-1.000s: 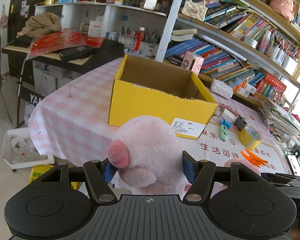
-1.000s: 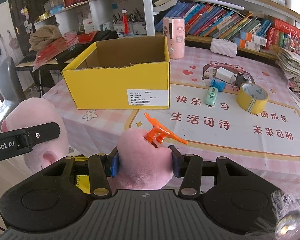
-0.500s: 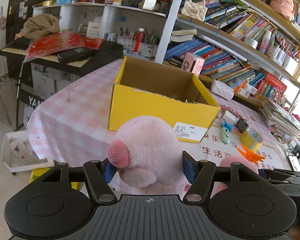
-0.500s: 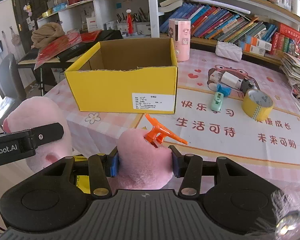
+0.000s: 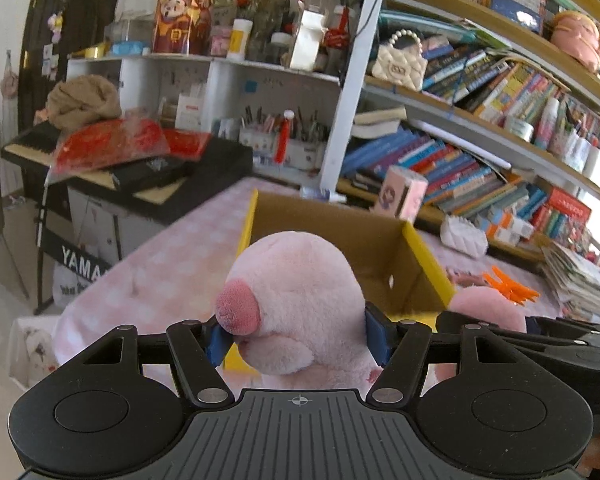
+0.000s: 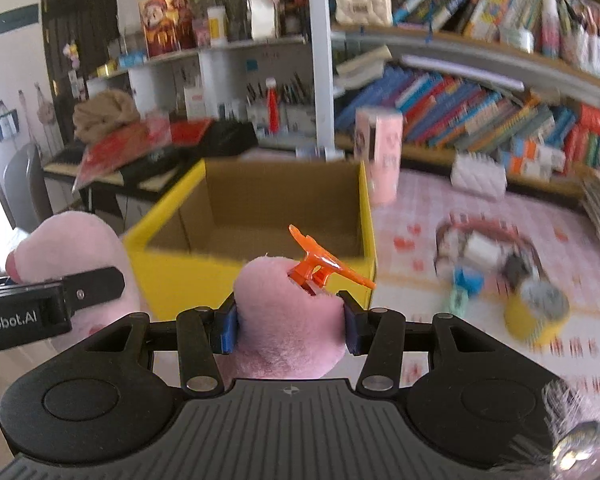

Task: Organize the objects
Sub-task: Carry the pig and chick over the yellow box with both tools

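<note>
My left gripper (image 5: 296, 338) is shut on the head end of a pink plush toy (image 5: 300, 300) with a darker pink snout. My right gripper (image 6: 288, 322) is shut on the other end of the same plush (image 6: 284, 320), which bears an orange plastic clip (image 6: 324, 266). Both hold it in the air, just short of the near wall of an open yellow cardboard box (image 6: 260, 216). The box also shows in the left wrist view (image 5: 380, 248). Its visible inside looks bare; its floor is partly hidden by the plush.
The box stands on a pink checked tablecloth (image 5: 172, 252). To the right lie a yellow tape roll (image 6: 536, 312), small teal and white items (image 6: 472, 256) and a pink cylinder (image 6: 382, 156). Bookshelves (image 5: 480, 128) stand behind, a keyboard stand (image 5: 112, 168) at left.
Both grippers have risen and moved forward with the plush toward the box, so I look into its opening. The grips are unchanged.
</note>
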`<act>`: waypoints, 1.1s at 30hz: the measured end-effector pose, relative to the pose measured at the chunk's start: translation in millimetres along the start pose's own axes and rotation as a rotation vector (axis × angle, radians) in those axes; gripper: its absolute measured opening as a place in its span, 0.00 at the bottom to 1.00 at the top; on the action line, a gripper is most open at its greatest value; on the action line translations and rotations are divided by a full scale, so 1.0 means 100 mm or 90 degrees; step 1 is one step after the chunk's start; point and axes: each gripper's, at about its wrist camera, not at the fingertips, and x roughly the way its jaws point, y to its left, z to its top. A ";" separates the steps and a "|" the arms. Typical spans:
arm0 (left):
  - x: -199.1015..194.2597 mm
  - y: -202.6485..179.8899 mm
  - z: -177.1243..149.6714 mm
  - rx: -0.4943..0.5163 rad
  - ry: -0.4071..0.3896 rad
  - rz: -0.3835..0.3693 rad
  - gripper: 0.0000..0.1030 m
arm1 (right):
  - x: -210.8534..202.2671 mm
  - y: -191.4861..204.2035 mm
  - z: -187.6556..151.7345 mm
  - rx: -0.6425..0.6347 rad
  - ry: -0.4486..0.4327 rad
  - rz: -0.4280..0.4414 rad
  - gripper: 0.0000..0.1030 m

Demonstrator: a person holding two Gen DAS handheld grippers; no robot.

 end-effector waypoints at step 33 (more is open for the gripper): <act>1.57 -0.37 0.30 0.043 0.106 0.076 0.62 | 1.74 -0.17 0.43 -0.230 0.120 0.130 0.45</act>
